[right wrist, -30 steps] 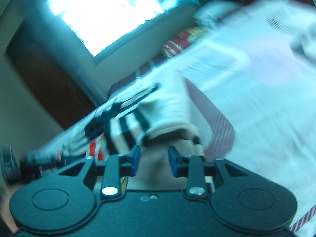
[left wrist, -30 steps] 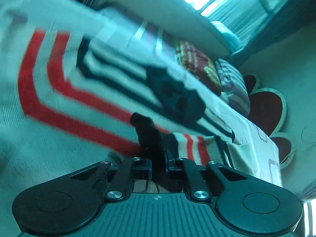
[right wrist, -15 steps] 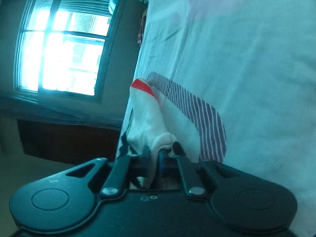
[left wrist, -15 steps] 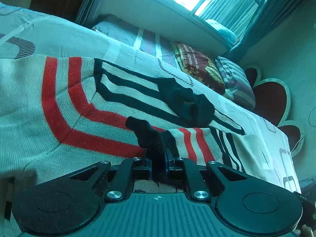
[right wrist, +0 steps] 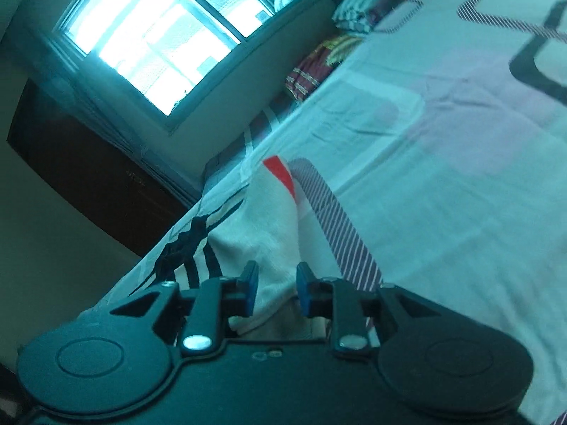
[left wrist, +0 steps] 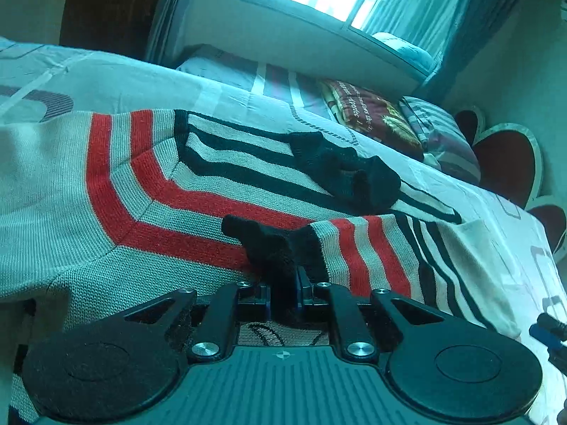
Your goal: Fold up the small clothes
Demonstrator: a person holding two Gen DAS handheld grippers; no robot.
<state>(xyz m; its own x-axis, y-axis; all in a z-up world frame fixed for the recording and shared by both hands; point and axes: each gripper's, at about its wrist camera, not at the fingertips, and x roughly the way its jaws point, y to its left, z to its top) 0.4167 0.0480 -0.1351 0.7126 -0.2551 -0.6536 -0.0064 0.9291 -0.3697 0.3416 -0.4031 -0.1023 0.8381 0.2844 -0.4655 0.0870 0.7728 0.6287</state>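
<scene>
A knitted sweater (left wrist: 149, 191) in cream with red and black stripes lies spread on the bed. My left gripper (left wrist: 284, 292) is shut on its black cuff (left wrist: 273, 248), with the sleeve (left wrist: 372, 248) folded across the body. A black collar part (left wrist: 347, 173) lies further back. In the right wrist view my right gripper (right wrist: 274, 292) is open, its blue pads either side of the sweater's cream hem (right wrist: 269, 233), which rests on the bed.
The bed sheet (right wrist: 443, 159) is white with grey and striped patterns. Pillows (left wrist: 375, 120) lie at the head of the bed under a bright window (right wrist: 159, 35). A red heart-shaped headboard (left wrist: 506, 163) stands at the right. The right gripper's blue tip (left wrist: 547, 331) shows at the edge.
My right gripper was shut on the cream hem half a second ago and has opened, leaving the hem on the bed. My left gripper stays shut on the black cuff and has steadied.
</scene>
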